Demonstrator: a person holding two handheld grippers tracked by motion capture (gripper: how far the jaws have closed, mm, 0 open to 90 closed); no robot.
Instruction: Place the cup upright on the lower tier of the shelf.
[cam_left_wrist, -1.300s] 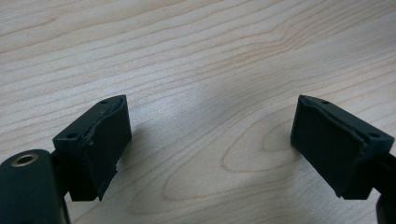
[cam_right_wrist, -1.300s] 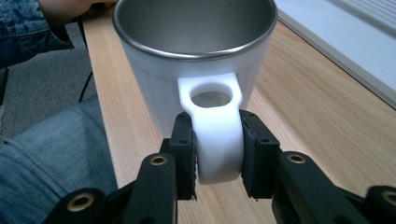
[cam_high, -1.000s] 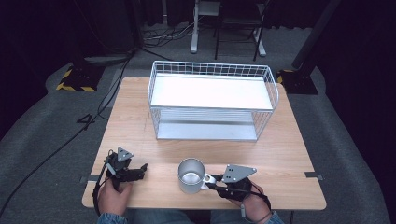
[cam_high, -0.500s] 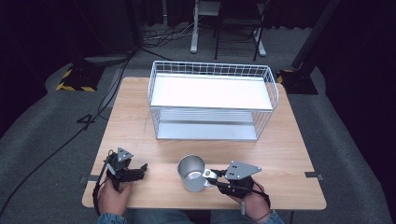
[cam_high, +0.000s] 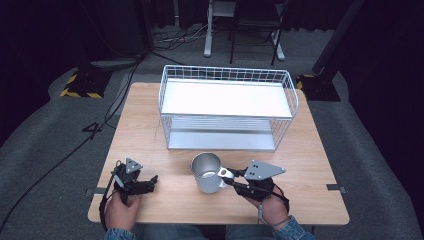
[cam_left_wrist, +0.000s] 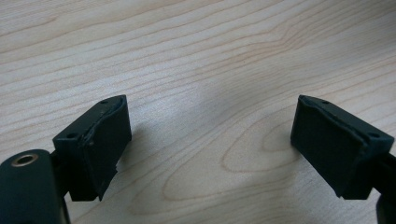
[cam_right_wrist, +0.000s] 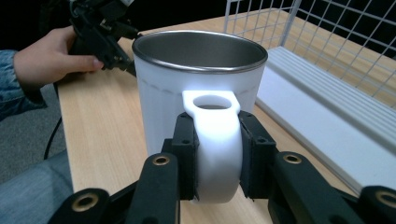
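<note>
A white mug with a steel inside stands upright near the table's front edge, in front of the wire rack. My right gripper is shut on the mug's white handle, one jaw on each side of it. My left gripper rests low over the bare wood at the front left, open, with nothing between its jaws. In the right gripper view the other hand and its gripper sit behind the mug at the upper left.
A white wire rack with two shelves stands at the table's middle and back. The wooden table has bare room on the left. Cables and chair legs lie on the floor beyond.
The mug and my right gripper have shifted slightly left and toward the rack. The left gripper has stayed put.
</note>
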